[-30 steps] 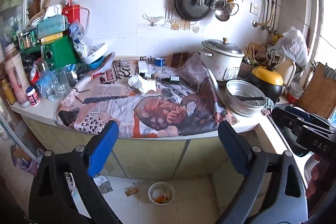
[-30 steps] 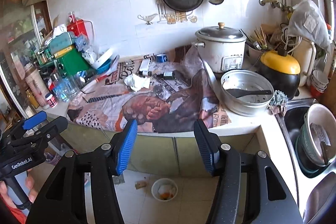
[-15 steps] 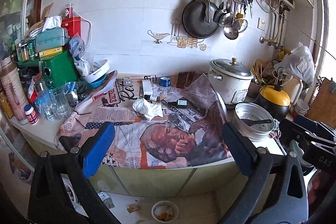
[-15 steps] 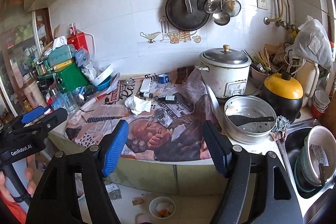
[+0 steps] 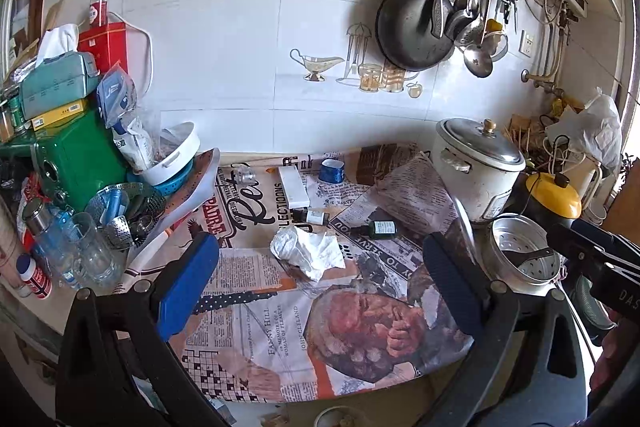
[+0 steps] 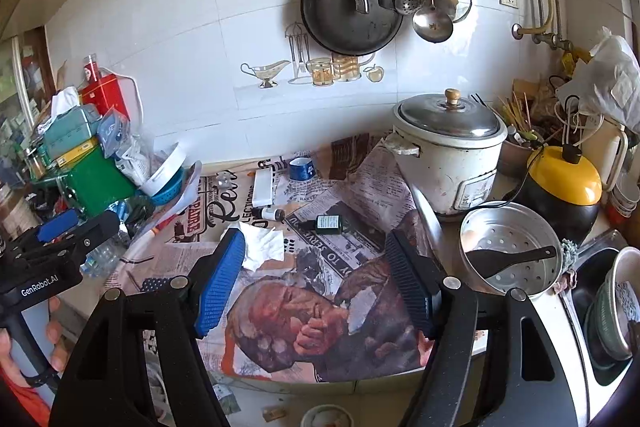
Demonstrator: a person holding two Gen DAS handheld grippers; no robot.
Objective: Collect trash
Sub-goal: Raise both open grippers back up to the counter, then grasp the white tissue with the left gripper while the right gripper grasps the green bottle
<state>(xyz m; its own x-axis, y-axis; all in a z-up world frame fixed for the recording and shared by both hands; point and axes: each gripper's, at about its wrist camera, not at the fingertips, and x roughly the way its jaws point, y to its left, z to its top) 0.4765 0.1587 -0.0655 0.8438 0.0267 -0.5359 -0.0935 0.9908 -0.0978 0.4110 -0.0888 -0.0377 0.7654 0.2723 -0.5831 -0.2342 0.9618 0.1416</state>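
A crumpled white tissue (image 5: 308, 253) lies on the newspaper-covered counter (image 5: 260, 339); it also shows in the right wrist view (image 6: 262, 247). Behind it lie a small dark green bottle (image 5: 378, 229), a small brown bottle (image 5: 310, 215), a white box (image 5: 293, 186) and a blue tape roll (image 5: 333, 171). My left gripper (image 5: 320, 267) is open and empty, above the counter's front, with the tissue between its fingers in view. My right gripper (image 6: 316, 259) is open and empty, a little right of the tissue.
A white rice cooker (image 6: 450, 155), a metal steamer pot with a black spoon (image 6: 508, 251) and a yellow-lidded cooker (image 6: 564, 187) stand at the right. A sink with bowls (image 6: 612, 311) is far right. Green box, glasses and clutter (image 5: 76, 163) crowd the left.
Both grippers have risen and moved forward toward the counter; the floor and cabinet front have dropped out of view and the tissue looks nearer. Both stay open.
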